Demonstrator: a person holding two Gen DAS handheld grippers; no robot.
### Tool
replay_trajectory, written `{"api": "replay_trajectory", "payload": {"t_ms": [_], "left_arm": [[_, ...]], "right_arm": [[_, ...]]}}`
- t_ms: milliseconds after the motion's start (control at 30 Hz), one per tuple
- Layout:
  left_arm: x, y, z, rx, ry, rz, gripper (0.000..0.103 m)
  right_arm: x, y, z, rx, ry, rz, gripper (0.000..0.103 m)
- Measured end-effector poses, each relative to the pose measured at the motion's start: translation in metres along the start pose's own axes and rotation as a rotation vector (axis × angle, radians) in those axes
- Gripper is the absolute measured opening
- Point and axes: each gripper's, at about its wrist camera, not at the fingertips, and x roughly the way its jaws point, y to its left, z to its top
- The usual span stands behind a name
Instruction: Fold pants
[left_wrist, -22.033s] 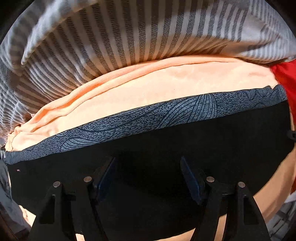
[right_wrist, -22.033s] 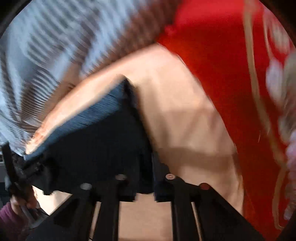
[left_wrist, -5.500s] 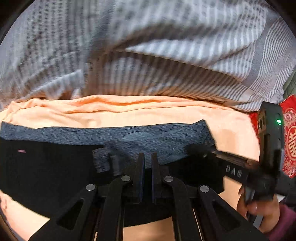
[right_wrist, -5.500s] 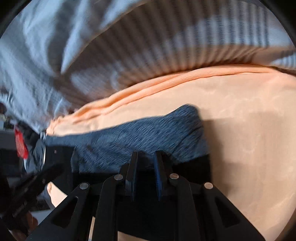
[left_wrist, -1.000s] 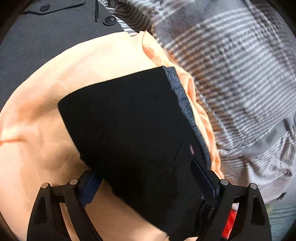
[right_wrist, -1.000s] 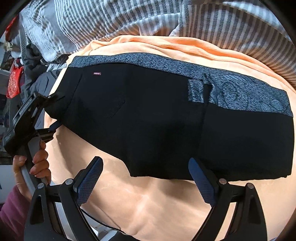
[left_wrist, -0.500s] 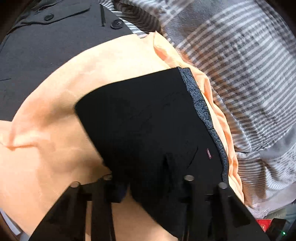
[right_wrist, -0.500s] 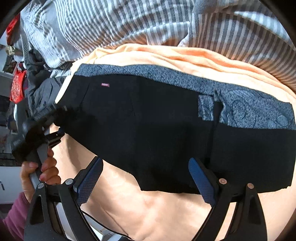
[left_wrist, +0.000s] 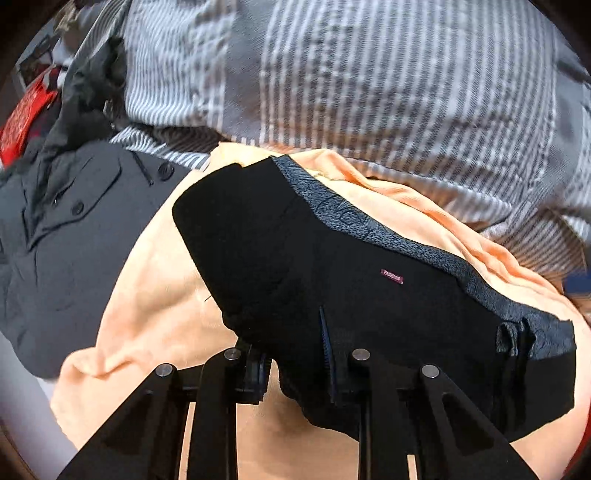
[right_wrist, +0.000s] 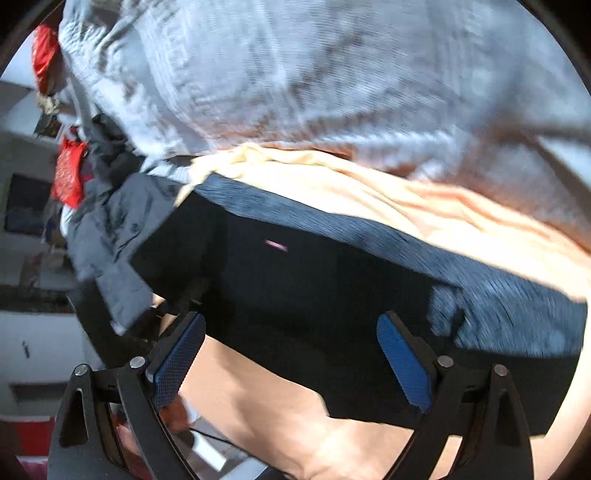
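Black pants (left_wrist: 332, 258) with a grey patterned waistband (left_wrist: 369, 229) and a small maroon label (left_wrist: 391, 276) lie folded on an orange sheet (left_wrist: 155, 295). My left gripper (left_wrist: 293, 354) is at their near edge. Its jaws are closing, with a bunched fold of the black fabric pinched between the pads and raised a little. In the right wrist view the pants (right_wrist: 295, 280) stretch across the frame, blurred. My right gripper (right_wrist: 291, 343) hangs wide open over their near edge, and its blue pads (right_wrist: 402, 354) touch nothing.
A grey striped duvet (left_wrist: 369, 92) is heaped behind the orange sheet (right_wrist: 406, 199). A dark grey buttoned jacket (left_wrist: 62, 229) lies to the left of the pants, also in the right wrist view (right_wrist: 110, 229). Red cloth (left_wrist: 22, 118) shows at the far left.
My left gripper went from wide open to closed on the pants' near edge, rolled, and rose with the fabric. My right gripper stayed open and shifted, so its view is now blurred.
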Motion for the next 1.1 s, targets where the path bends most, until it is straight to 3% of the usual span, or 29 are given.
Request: {"api": "replay_trajectory", "payload": {"t_ms": [200,400,467,633,733,767,800,867,900,1100], "left_arm": [[-0.007,-0.009,-0.002,0.068,-0.033,0.010,0.024],[-0.009,-0.010,-0.001,0.066,-0.039,0.003,0.024],[-0.010,-0.011,-0.001,0.067,-0.042,0.003,0.024],[-0.012,-0.017,-0.002,0.107,-0.063,0.019,0.024],[-0.014,-0.021,-0.003,0.129,-0.069,0.027,0.024],[-0.014,-0.021,-0.003,0.133,-0.068,0.026,0.024],[-0.013,-0.022,-0.002,0.133,-0.063,0.024,0.024],[-0.012,-0.024,-0.002,0.140,-0.049,0.014,0.024],[-0.014,-0.026,-0.002,0.153,-0.056,0.011,0.024],[-0.040,-0.057,-0.001,0.231,-0.101,-0.026,0.024]], "right_arm": [[0.033,0.075,0.057,-0.169,0.140,-0.018,0.103],[0.089,0.136,0.093,-0.290,0.321,-0.061,0.103],[0.106,0.148,0.097,-0.321,0.348,-0.091,0.103],[0.159,0.167,0.090,-0.400,0.512,-0.172,0.103],[0.173,0.162,0.085,-0.422,0.549,-0.235,0.102],[0.174,0.158,0.085,-0.412,0.551,-0.235,0.094],[0.173,0.153,0.083,-0.398,0.556,-0.217,0.066],[0.163,0.141,0.083,-0.354,0.534,-0.168,0.032],[0.154,0.134,0.083,-0.340,0.504,-0.145,0.024],[0.095,0.089,0.070,-0.223,0.342,-0.007,0.018]]}}
